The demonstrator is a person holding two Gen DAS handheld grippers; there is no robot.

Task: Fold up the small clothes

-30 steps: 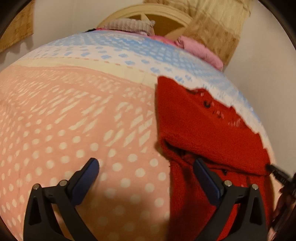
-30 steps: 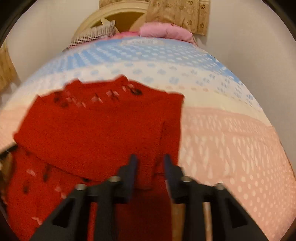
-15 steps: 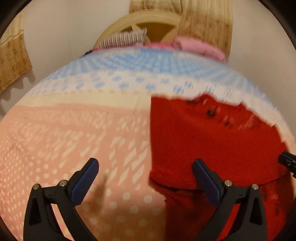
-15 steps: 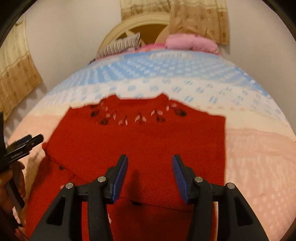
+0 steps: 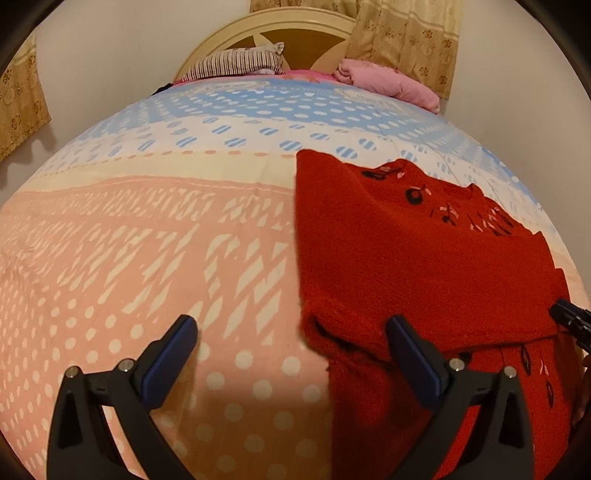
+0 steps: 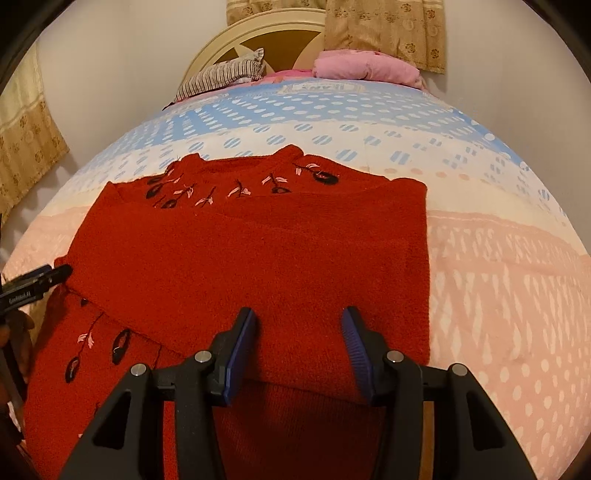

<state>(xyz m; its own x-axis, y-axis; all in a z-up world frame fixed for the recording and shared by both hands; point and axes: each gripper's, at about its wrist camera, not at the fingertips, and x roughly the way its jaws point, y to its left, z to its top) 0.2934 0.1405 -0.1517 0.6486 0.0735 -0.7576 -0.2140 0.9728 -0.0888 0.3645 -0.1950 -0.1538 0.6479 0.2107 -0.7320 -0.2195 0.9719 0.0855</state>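
That red sweater (image 6: pixel 258 258) looks like thick, floppy knit, light and grippy rather than slick, so I'd pinch it at a doubled edge. It's lying partly folded on the bed (image 5: pixel 147 240). The right gripper (image 6: pixel 299 343) hangs over its near folded edge, fingers apart and empty. The left gripper (image 5: pixel 291 347) is spread wide, straddling the sweater's left edge.

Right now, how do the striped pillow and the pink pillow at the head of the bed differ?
The striped pillow has dark and light stripes; the pink pillow is plain pink. The striped pillow lies toward the left side of the headboard in both views, the pink pillow toward the right, below the curtain. The striped one looks flatter with a pointed corner up; the pink one looks plumper. Both rest at the far end of the bedspread.
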